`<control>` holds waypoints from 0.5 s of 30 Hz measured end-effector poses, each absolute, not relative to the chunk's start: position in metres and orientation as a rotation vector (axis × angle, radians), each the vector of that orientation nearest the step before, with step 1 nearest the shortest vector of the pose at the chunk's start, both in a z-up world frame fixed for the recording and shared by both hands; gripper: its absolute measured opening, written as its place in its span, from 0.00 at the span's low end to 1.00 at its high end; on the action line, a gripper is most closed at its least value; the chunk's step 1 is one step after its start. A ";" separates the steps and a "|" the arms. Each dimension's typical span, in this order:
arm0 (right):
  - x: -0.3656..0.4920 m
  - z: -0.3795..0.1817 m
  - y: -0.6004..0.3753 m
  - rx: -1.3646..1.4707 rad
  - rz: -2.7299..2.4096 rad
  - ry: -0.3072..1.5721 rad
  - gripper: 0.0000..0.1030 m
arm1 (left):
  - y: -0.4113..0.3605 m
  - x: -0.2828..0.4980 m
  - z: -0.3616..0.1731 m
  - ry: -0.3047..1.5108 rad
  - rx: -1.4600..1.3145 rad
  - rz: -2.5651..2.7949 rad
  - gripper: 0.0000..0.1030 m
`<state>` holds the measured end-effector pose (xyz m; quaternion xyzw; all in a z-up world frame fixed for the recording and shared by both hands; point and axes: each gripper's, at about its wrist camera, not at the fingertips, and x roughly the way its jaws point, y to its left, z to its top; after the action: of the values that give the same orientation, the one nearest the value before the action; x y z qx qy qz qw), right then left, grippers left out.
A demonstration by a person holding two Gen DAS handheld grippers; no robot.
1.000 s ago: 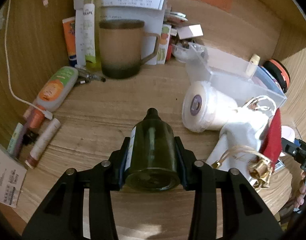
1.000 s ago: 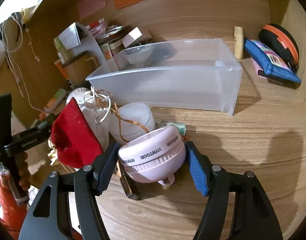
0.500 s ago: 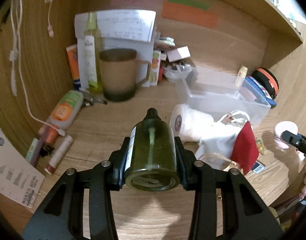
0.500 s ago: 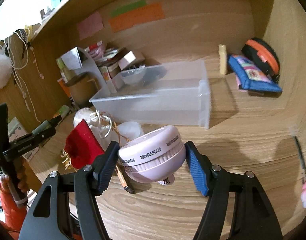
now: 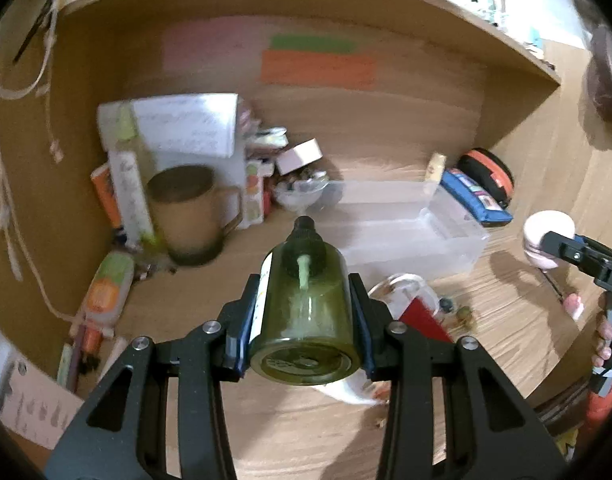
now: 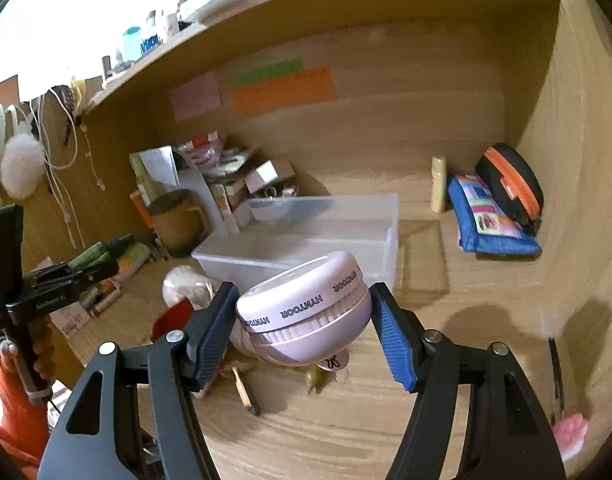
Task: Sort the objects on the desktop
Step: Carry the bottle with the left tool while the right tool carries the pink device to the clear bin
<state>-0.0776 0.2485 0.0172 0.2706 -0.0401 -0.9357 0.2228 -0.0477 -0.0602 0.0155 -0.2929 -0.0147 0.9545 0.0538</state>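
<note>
My left gripper [image 5: 304,326] is shut on a green glass pump bottle [image 5: 304,312], held above the wooden desk with its neck pointing at the back wall. My right gripper [image 6: 304,326] is shut on a round pink HYNTOOR fan [image 6: 306,312], held above the desk in front of the clear plastic bin [image 6: 306,236]. The bin also shows in the left wrist view [image 5: 405,228], behind the bottle. The fan and right gripper show at the right edge of the left wrist view [image 5: 545,240]. The left gripper with the bottle shows at the left of the right wrist view [image 6: 86,264].
A brown mug [image 5: 190,212], papers and tubes crowd the back left corner. A red and white pouch [image 5: 417,312] lies under the grippers. A blue pouch [image 6: 489,220] and a black-orange case [image 6: 509,184] sit at the back right. Small bits [image 6: 246,390] lie on the desk.
Both grippers have risen and pulled back from the desk with their objects held. The desk items look smaller and farther, and more of the back wall and shelf shows.
</note>
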 end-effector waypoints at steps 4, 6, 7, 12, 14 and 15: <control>-0.085 0.023 0.242 0.717 -2.574 -0.099 0.62 | -0.048 -0.060 0.029 -0.013 -0.861 2.864 0.39; -0.091 0.026 0.239 0.709 -2.565 -0.094 0.62 | -0.040 -0.068 0.033 0.030 -0.850 2.868 0.39; -0.095 0.028 0.237 0.703 -2.560 -0.087 0.62 | -0.038 -0.071 0.035 0.036 -0.847 2.861 0.39; -0.119 0.033 0.231 0.696 -2.551 -0.069 0.62 | -0.026 -0.095 0.041 0.060 -0.853 2.827 0.39; -0.129 0.034 0.230 0.702 -2.545 -0.069 0.62 | -0.023 -0.106 0.043 0.059 -0.857 2.811 0.39; -0.134 0.034 0.229 0.706 -2.546 -0.069 0.62 | -0.022 -0.110 0.043 0.058 -0.859 2.807 0.39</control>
<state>-0.1341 0.2293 0.0340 0.2587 -0.0254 -0.9336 0.2467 -0.1095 -0.0220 0.0431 -0.2911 0.0196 0.9510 0.1028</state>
